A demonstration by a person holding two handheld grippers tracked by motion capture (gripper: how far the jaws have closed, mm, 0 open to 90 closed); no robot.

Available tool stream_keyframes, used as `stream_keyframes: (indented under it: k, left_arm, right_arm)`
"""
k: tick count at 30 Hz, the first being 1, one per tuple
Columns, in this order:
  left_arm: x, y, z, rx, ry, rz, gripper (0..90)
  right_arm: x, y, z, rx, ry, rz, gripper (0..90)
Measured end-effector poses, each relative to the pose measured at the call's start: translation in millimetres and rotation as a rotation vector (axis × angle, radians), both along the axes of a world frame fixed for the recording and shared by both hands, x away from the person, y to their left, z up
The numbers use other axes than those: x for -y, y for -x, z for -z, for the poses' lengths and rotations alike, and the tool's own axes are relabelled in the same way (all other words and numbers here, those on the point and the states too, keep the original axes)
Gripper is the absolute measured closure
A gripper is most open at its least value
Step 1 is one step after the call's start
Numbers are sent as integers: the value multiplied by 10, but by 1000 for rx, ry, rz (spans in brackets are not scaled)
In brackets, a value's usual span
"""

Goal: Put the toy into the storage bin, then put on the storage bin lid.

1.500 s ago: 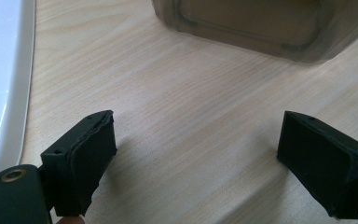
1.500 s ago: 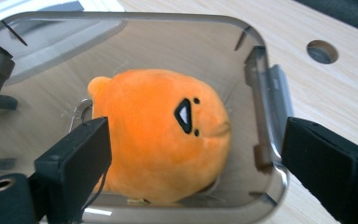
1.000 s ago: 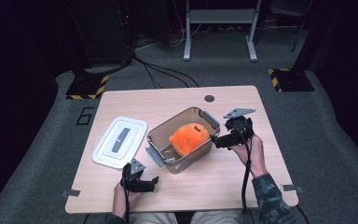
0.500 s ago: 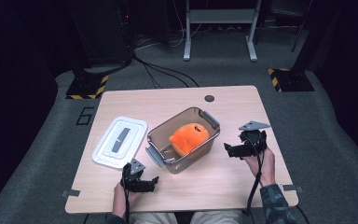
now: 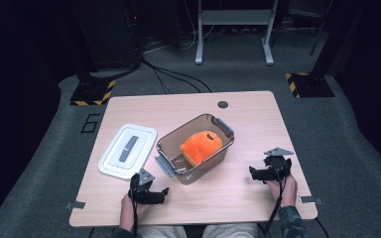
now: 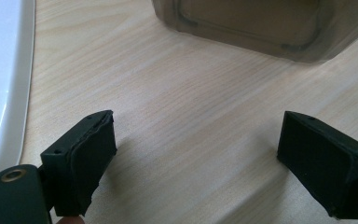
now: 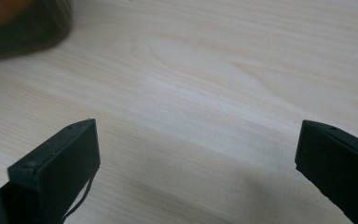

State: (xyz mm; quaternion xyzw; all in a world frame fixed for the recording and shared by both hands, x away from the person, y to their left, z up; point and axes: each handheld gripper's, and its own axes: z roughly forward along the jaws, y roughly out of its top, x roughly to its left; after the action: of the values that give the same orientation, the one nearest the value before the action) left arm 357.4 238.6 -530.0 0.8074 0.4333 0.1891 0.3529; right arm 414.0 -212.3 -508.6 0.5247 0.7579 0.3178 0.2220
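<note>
A clear brownish plastic box [image 5: 171,144] stands in the middle of the wooden table [image 5: 258,114] with an orange plush toy [image 5: 201,146] inside it. Its white lid [image 5: 127,151] lies flat to the left. My left gripper [image 5: 161,194] rests near the front edge, just in front of the box's near corner [image 6: 261,28], open with only bare wood between its jaws. Low over the table at the front right sits my right gripper [image 5: 254,173], also open and holding nothing; a dark edge of the box [image 7: 23,28] shows at the upper left of its view.
The lid's white rim [image 6: 4,84] runs along the left of the left gripper view. A dark round grommet [image 5: 222,104] marks the table's far edge. Bare wood lies to the right of the box and along the front. Stands and cables occupy the dark floor beyond.
My right gripper has come down and back from beside the box's right end to the table's front right. The left gripper, box, toy and lid have not moved.
</note>
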Motion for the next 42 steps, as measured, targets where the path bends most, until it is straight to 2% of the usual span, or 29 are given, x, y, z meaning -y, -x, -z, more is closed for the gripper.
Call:
stream_keyframes:
  k: [7, 14, 20, 24, 26, 29, 33, 37, 38, 42]
  left_arm:
    - [0, 0, 0, 0, 0, 0, 109]
    - [-2, 1, 0, 0, -2, 1, 109]
    - [-1, 0, 1, 0, 0, -13, 100]
    - [-21, 2, -5, -9, 4, 1, 85]
    - [-61, 7, -19, -20, 15, 2, 83]
    - [-157, 7, -73, -14, 22, -15, 78]
    - [-270, -9, -164, 7, 30, -35, 67]
    - [-364, -41, -243, 16, 21, -52, 65]
    - [-419, -64, -296, 31, 15, -67, 65]
    - [-544, -149, -384, 42, 16, -93, 61]
  right_arm:
    - [85, 38, 182, -11, 14, 29, 0]
    - [105, 20, 203, 0, -8, 11, 0]
    - [103, 21, 203, 3, -3, 9, 0]
    - [103, 21, 203, 3, -2, 8, 0]
    - [104, 19, 203, 4, -3, 8, 0]
    - [104, 18, 203, 4, -3, 7, 0]
    - [103, 19, 203, 4, -2, 6, 0]
    - [104, 19, 203, 4, -2, 6, 0]
    - [104, 19, 203, 4, -3, 6, 0]
    - [104, 19, 203, 4, -2, 6, 0]
